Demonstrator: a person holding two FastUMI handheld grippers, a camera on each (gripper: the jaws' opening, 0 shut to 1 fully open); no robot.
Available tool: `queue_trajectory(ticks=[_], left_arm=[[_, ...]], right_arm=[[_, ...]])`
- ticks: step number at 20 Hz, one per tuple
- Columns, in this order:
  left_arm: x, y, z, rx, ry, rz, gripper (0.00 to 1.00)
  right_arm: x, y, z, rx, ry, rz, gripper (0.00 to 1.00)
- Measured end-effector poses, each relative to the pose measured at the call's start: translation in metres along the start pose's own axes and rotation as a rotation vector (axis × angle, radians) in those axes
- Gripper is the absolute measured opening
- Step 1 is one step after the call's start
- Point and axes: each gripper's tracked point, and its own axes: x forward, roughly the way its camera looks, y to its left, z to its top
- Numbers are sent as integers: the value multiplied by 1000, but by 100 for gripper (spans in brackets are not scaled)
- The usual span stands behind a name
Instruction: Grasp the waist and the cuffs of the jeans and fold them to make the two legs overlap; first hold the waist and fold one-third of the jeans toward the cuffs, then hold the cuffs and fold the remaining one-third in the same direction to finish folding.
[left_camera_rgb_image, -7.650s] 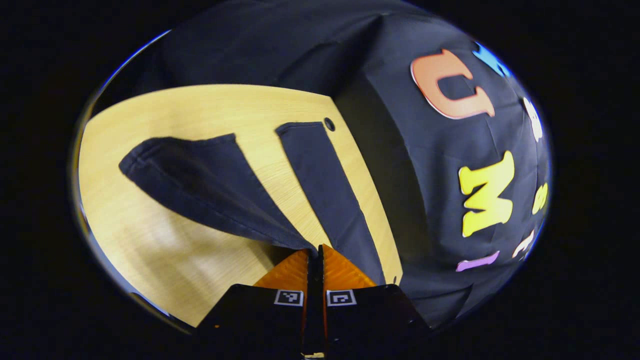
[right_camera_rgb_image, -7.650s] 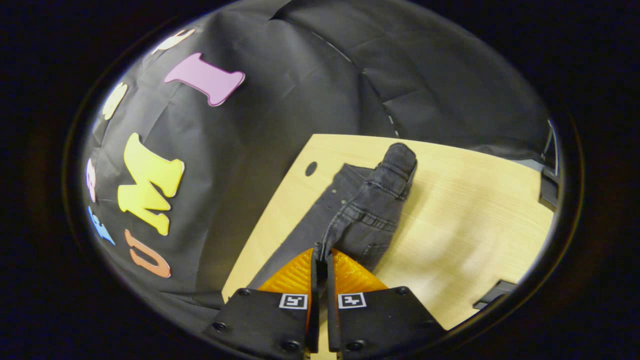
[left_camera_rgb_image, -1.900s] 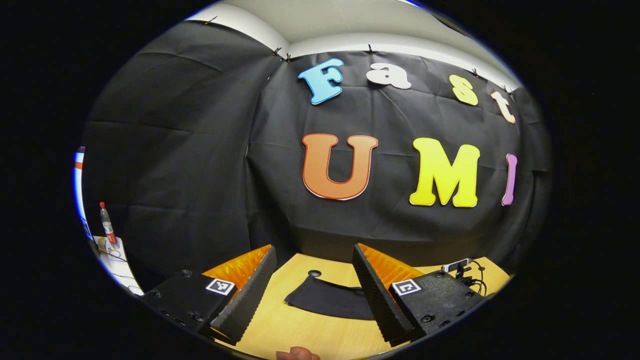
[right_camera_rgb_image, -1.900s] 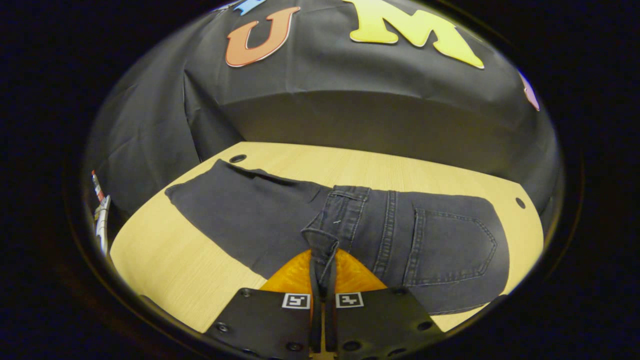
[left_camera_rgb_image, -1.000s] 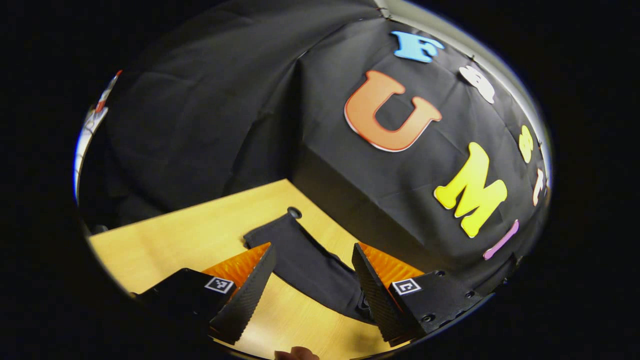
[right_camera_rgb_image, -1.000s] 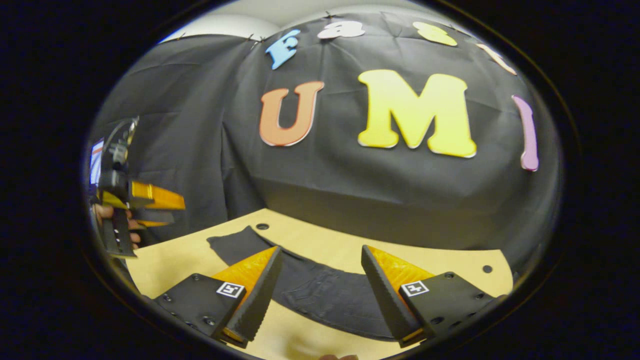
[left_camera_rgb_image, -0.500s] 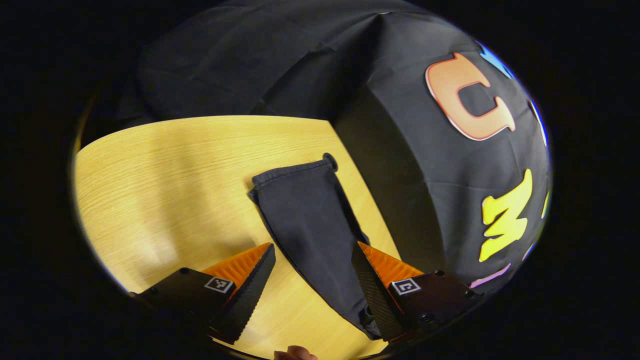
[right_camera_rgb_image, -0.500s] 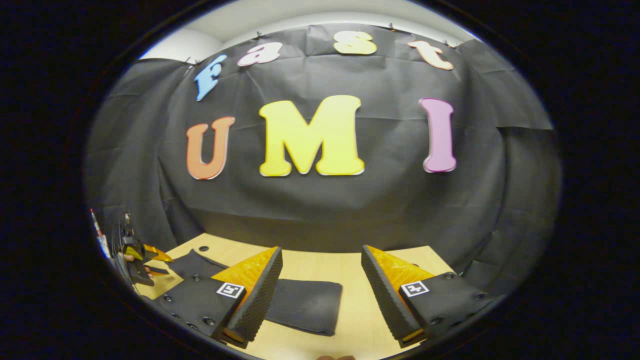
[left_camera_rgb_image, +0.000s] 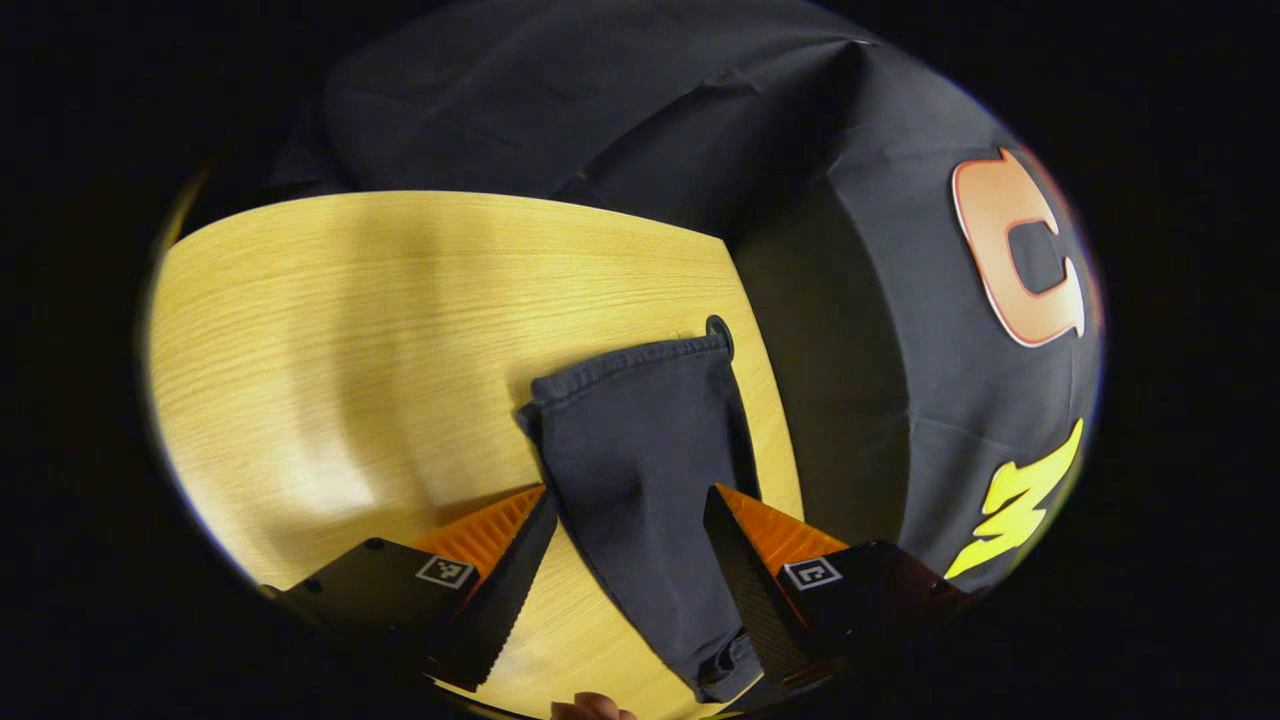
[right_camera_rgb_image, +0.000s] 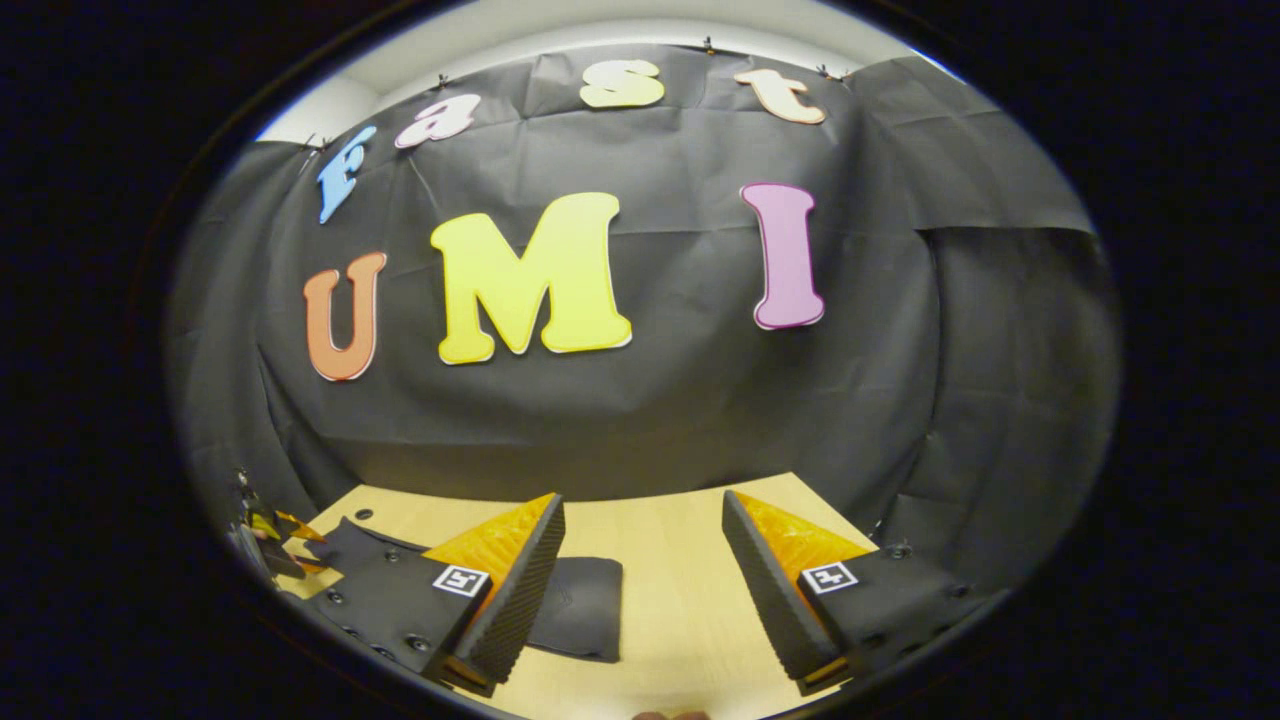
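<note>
Pale wood grain runs across the table (left_camera_rgb_image: 330, 330) under both of your grippers, and black cloth (right_camera_rgb_image: 700, 400) hangs as the booth's wall behind it. On that table the jeans (left_camera_rgb_image: 640, 460) lie flat, dark and stacked leg on leg. In your left gripper view the cuffs (left_camera_rgb_image: 625, 360) point away from you, their hem just touching a small round hole (left_camera_rgb_image: 719, 327) near the table's far edge. The legs run back toward you and pass between your left gripper's (left_camera_rgb_image: 625, 530) fingers, which stand wide apart and hold nothing; whether the right-hand finger touches the cloth you cannot tell. A fingertip (left_camera_rgb_image: 590, 708) of your own hand peeks in at the bottom edge of that view.

In your right gripper view the right gripper (right_camera_rgb_image: 643, 545) is level with the table, its fingers also spread wide and empty. The jeans' folded end (right_camera_rgb_image: 580, 605) lies low on the table to the left, partly behind the left-hand finger. Far to the left, small and dim near the table's far corner, your left gripper appears again, close to the jeans' other end. Another small hole (right_camera_rgb_image: 361, 514) marks the table there.
</note>
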Motion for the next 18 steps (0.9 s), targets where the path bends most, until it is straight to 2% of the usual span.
queue_trajectory(ticks=[2, 6, 7, 9, 10, 11, 12, 14, 15, 16, 18], left_arm=[[6, -4, 4, -46, -1, -23, 96], [17, -6, 7, -118, -12, -80, 96], [20, -4, 8, -156, -17, -92, 95], [27, 1, 8, -226, -21, -102, 67], [32, 10, 2, -251, -19, -78, 51], [32, 8, 2, -300, -28, -103, 29], [34, 8, 2, -321, -29, -112, 7], [30, 10, 2, -299, -31, -97, 6], [29, 11, 1, -275, -28, -83, 4], [27, 12, 0, -253, -25, -71, 4], [25, 11, 2, -243, -28, -59, 4]], right_arm=[[0, -1, -3, 2, 8, -4, 94], [-4, -11, -6, 6, 14, -24, 94], [-4, -13, -5, 13, 16, -30, 97], [-5, -18, -5, 25, 19, -40, 97], [-5, -20, -4, 28, 20, -42, 94], [-6, -22, -2, 30, 19, -44, 97], [-7, -24, -1, 29, 19, -46, 94], [-8, -25, 0, 31, 16, -47, 97], [-10, -27, -1, 29, 17, -46, 94], [-10, -28, -1, 26, 20, -48, 98], [-12, -33, 0, 29, 16, -54, 98]])
